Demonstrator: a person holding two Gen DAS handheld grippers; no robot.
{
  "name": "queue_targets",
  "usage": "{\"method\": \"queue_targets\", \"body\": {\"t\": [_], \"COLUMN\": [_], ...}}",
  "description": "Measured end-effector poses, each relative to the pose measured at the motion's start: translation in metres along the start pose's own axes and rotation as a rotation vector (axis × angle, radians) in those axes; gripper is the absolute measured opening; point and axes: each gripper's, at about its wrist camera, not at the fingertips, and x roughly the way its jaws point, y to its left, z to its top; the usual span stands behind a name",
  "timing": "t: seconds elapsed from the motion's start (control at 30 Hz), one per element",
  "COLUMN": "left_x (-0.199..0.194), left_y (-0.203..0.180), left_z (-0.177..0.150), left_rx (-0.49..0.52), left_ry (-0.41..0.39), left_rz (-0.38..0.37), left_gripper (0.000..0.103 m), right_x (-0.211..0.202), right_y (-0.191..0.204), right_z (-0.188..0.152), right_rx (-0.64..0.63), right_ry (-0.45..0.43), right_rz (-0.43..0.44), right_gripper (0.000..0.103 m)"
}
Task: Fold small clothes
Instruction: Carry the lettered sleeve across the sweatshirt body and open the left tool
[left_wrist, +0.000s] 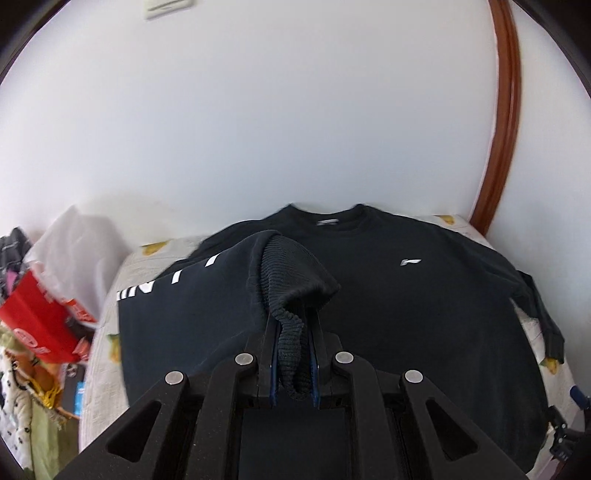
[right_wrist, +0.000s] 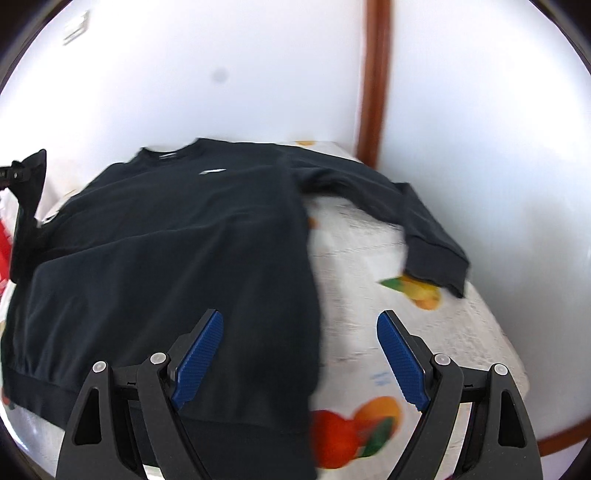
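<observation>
Fruit-print cloth (right_wrist: 424, 332), red box (left_wrist: 37, 321).

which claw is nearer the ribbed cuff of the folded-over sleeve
Left. The left claw is shut on the ribbed cuff. The right claw hangs open over the sweatshirt hem, away from that cuff.

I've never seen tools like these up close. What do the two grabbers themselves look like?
Both are matte black plastic with angular, triangular cut-outs and round silver bolt heads. The right gripper has two long fingers lined with ribbed blue pads. The left gripper matches, its blue pads showing only as thin edges. No cables or markings visible.
</observation>
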Motion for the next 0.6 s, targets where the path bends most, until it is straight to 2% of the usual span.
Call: {"method": "queue_targets", "body": {"t": [0.23, 0.5, 0.57, 0.6], "left_x": [0.045, 0.066, 0.067, 0.063], "left_y": [-0.055, -0.072, -0.069, -0.065], "left_z": [0.009, 0.008, 0.008, 0.007], "left_rx": [0.053, 0.056, 0.036, 0.018], "left_ry": [0.05, 0.075, 0.081, 0.083], "left_rz": [-0.061, -0.103, -0.123, -0.146], "left_gripper": [0.012, 0.013, 0.02, 0.03], "right_x": [0.017, 0.025, 0.023, 0.022], "right_y": [-0.024, -0.021, -0.015, -0.012], "right_z": [-0.004, -0.004, -0.001, 0.001], "right_rx": [0.035, 0.033, 0.032, 0.031], "right_ry": [0.02, 0.042, 0.043, 0.044], "right_rz": [-0.066, -0.088, -0.079, -0.072], "right_gripper": [0.085, 0.085, 0.085, 0.085]}}
